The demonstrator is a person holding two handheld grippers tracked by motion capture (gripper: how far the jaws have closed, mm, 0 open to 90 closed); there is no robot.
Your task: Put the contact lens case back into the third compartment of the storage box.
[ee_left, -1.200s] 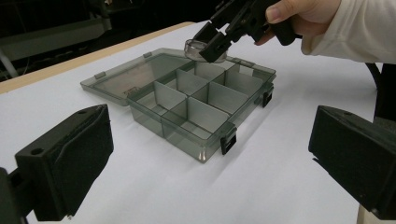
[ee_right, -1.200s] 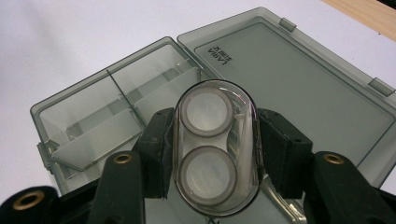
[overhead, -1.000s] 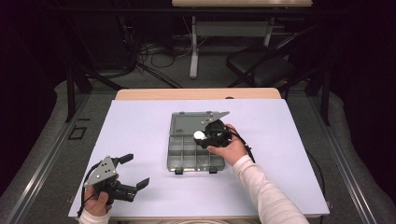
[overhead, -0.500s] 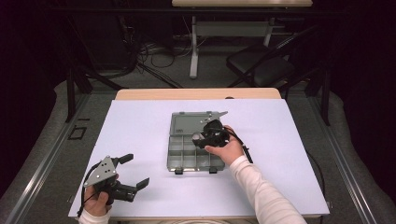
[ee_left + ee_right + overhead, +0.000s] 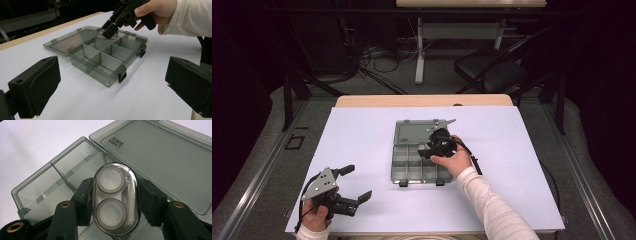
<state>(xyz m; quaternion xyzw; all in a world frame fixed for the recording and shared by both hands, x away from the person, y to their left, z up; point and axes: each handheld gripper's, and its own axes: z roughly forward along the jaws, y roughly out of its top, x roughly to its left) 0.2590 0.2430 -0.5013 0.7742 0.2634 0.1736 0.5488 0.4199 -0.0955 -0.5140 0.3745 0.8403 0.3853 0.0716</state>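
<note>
So the right gripper (image 5: 428, 148) was clamped on a little clear oval case (image 5: 115, 198) with two round wells in it, one jaw pressing each long side. It hung right over the smoky grey compartment box (image 5: 399, 165), above the back cells next to the hinge, with the box's lid (image 5: 160, 157) lying flat open on the white table (image 5: 362, 135). Couldn't tell if the case was touching the box at all. The left gripper (image 5: 353, 184) sat near the table's front left corner, well away from the box, jaws wide apart and holding nothing.
</note>
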